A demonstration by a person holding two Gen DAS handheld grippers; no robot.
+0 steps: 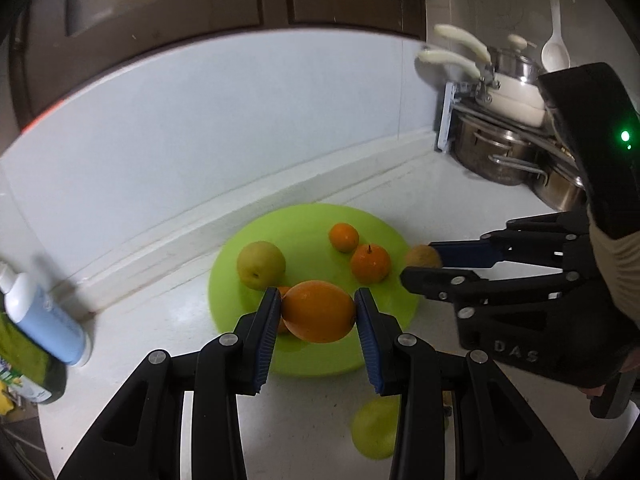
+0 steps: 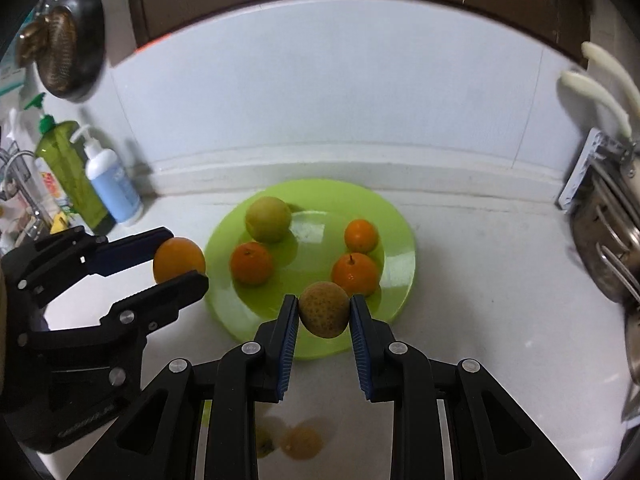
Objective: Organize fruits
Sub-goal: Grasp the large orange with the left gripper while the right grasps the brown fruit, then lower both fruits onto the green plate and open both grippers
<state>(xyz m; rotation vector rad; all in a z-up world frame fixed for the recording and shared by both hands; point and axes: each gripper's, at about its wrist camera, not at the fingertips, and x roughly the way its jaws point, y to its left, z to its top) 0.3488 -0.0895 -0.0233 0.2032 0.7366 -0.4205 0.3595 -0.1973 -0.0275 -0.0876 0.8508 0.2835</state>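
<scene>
A green plate point(image 1: 312, 232) point(image 2: 396, 232) lies on the white counter by the back wall. On it sit a yellow-green pear point(image 1: 261, 264) point(image 2: 268, 218) and three small oranges point(image 1: 370, 263) point(image 2: 355, 273), one largely hidden in the left wrist view. My left gripper point(image 1: 318, 312) point(image 2: 180, 260) is shut on a large orange point(image 1: 318, 311) point(image 2: 179, 258) over the plate's near left edge. My right gripper point(image 2: 324, 314) point(image 1: 420, 258) is shut on a brown speckled fruit point(image 2: 324, 308) point(image 1: 422, 256) over the plate's near right rim.
A green fruit point(image 1: 374, 428) lies on the counter under the left gripper; blurred fruits point(image 2: 302, 442) lie under the right. Soap bottles point(image 2: 114, 184) point(image 1: 44, 312) stand left. Steel pots point(image 1: 492, 152) and pan handles point(image 2: 596, 88) crowd the right.
</scene>
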